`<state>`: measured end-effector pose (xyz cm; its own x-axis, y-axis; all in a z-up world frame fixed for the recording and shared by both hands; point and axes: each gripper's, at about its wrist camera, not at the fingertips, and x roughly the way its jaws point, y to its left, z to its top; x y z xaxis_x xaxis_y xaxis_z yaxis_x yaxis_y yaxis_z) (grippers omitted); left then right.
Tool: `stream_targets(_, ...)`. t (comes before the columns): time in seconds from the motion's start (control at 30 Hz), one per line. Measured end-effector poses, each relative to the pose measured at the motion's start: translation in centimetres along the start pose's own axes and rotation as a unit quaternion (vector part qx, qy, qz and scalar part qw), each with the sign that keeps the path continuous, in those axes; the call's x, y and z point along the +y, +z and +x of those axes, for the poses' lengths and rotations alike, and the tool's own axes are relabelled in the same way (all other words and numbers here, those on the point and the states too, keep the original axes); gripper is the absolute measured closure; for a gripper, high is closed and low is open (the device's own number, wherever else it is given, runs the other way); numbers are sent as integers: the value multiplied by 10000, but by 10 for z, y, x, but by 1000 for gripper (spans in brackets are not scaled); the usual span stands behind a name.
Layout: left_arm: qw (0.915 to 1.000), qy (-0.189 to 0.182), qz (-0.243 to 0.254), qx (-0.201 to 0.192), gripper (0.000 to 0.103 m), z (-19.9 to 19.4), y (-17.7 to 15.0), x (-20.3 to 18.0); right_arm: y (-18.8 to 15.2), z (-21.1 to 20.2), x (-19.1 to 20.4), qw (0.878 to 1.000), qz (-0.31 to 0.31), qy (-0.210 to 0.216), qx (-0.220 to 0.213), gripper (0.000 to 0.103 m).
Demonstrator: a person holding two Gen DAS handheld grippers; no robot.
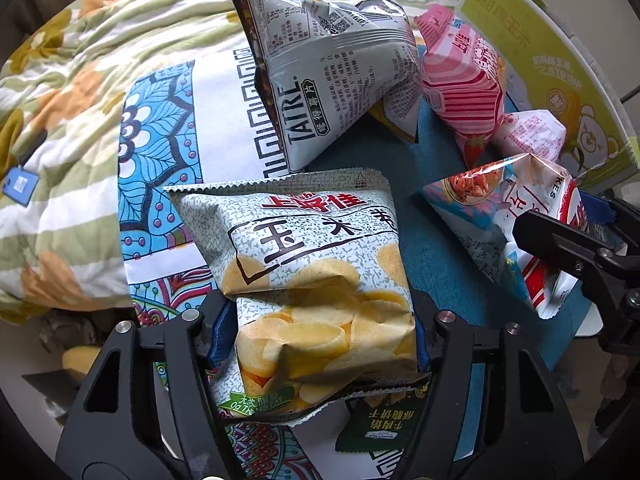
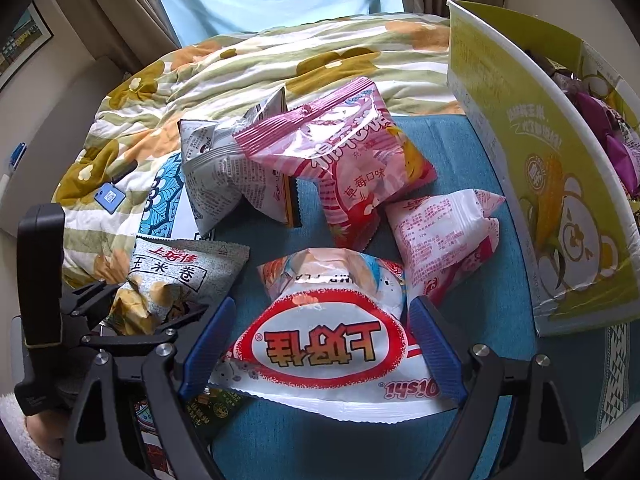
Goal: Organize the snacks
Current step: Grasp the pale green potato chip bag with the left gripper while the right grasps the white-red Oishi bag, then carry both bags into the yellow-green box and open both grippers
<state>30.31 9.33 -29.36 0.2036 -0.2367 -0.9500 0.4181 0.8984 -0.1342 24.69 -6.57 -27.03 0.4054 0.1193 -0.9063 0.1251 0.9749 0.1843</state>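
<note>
Across the blue cloth-covered bed, the left gripper is squeezing a speckled grey corn-roll bag while the right gripper jaws are standing open around a red-and-white shrimp-chip bag.

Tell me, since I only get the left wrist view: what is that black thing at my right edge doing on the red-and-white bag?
Observer: That is the right gripper. Its blue fingers stand one on each side of the red-and-white bag.
Operator: Are they squeezing it?
Observer: The fingers lie close along its sides, and the bag looks uncrumpled there. I cannot tell whether they press.
Operator: Is the yellow-green box empty?
Observer: No. From the right wrist view, purple packets lie inside the yellow-green box.
</note>
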Motion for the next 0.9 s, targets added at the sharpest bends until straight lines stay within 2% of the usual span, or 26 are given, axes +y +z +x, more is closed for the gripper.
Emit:
stream_targets(0.27, 9998, 18, -172, -127, 41, -9, 2, 14, -6, 15, 1, 9995, 22, -23, 314, 21)
stream_targets(0.53, 9997, 40, -166, -198, 42, -18, -3, 8, -14, 25, 1, 9986, -28, -50, 521, 27)
stream_targets(0.73, 9995, 38, -166, -273, 43, -31, -9, 4, -18, 18, 6, 9989, -97, -45, 452, 37)
stream_targets(0.9, 9990, 42, -209, -397, 43, -51, -12, 3, -20, 5, 7, 9993, -4, 84, 355, 38)
